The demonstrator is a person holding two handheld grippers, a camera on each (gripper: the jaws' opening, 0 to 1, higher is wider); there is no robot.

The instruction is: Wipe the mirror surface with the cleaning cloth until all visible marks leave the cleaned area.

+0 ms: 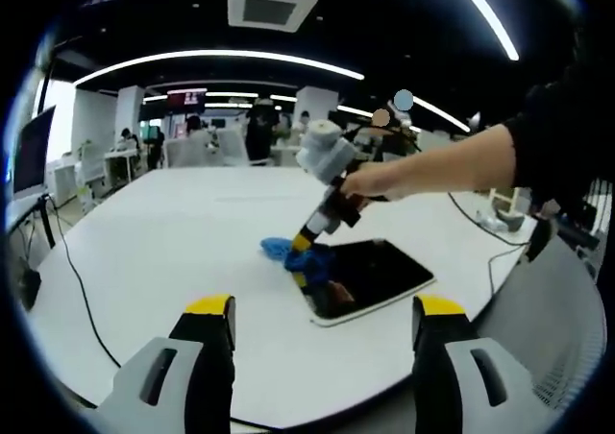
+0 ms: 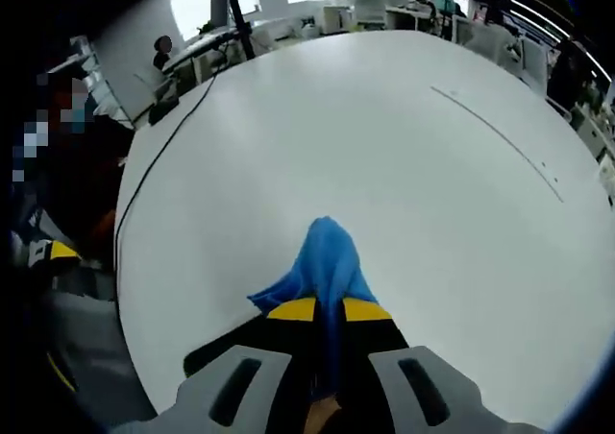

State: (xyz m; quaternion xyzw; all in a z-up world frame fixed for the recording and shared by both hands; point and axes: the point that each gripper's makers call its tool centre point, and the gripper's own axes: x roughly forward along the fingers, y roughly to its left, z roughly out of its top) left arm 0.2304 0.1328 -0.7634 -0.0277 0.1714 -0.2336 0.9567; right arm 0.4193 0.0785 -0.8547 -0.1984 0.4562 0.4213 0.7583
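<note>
A dark rectangular mirror point(image 1: 375, 276) with a white rim lies flat on the white table point(image 1: 183, 232). A person's hand holds my right gripper point(image 1: 306, 256) down at the mirror's left corner. That gripper is shut on a blue cloth point(image 1: 284, 250) bunched against the glass. In the right gripper view the cloth point(image 2: 327, 252) sticks out forward from between the shut yellow-tipped jaws of the right gripper point(image 2: 328, 311). A dark strip of mirror point(image 2: 207, 355) shows beneath them. My left gripper point(image 1: 326, 307) hovers in front of the mirror, jaws wide apart and holding nothing.
A black cable point(image 1: 82, 295) runs across the table's left side, also seen as a cable point(image 2: 159, 156) in the right gripper view. A monitor point(image 1: 29, 151) stands at the far left. A grey chair back point(image 1: 567, 328) is at the right. Desks and people fill the background.
</note>
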